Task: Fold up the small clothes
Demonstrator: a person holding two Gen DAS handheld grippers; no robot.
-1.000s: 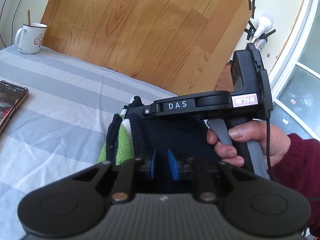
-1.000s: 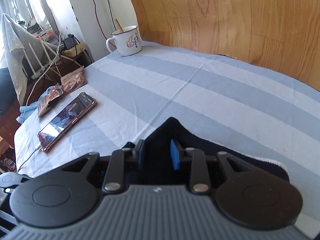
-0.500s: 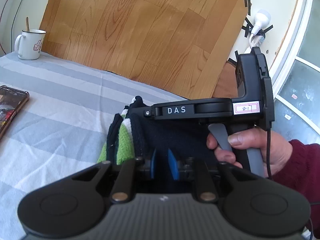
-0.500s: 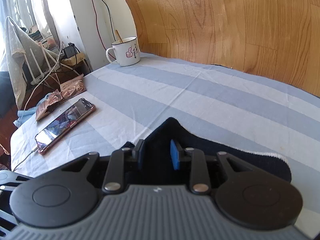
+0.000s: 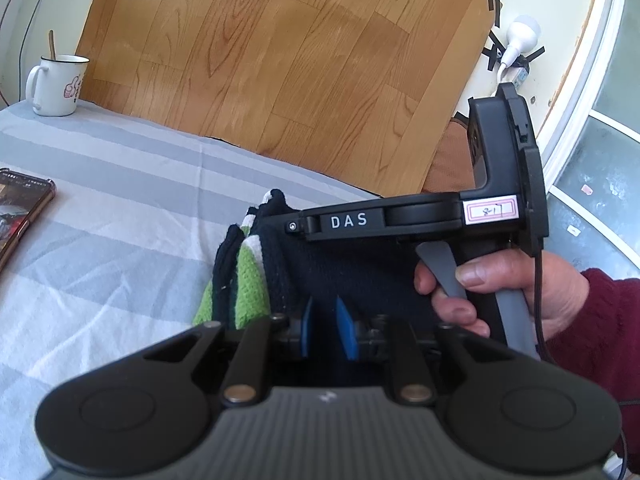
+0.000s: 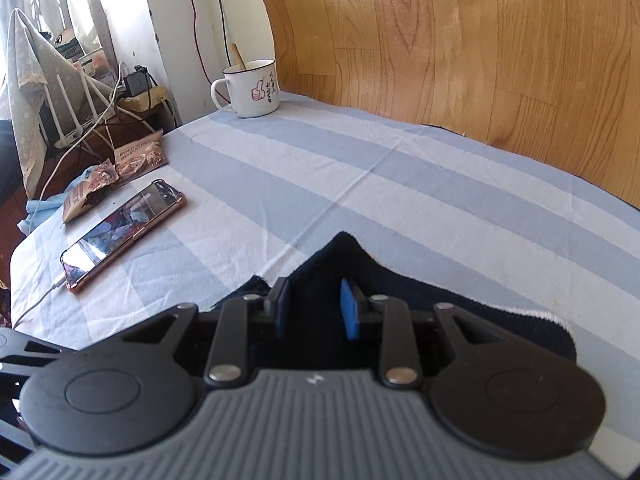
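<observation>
Left tongs: the blue pads sit close together with dark knit cloth between them, so they are pinching the glove.
Right tongs: the blue pads stand a bit apart with dark cloth between them; I cannot tell if they are squeezing it.
Glove: knit, dark blue with green and white stripes, fingers pointing up, lifted off the bench between the two tools.
Right hand: wraps the handle of the right tool, red sleeve behind it.
Bench: covered with a blue and white striped cloth.
Mug: white, far back on the bench.
Phone: flat on the bench, well apart from the glove.
</observation>
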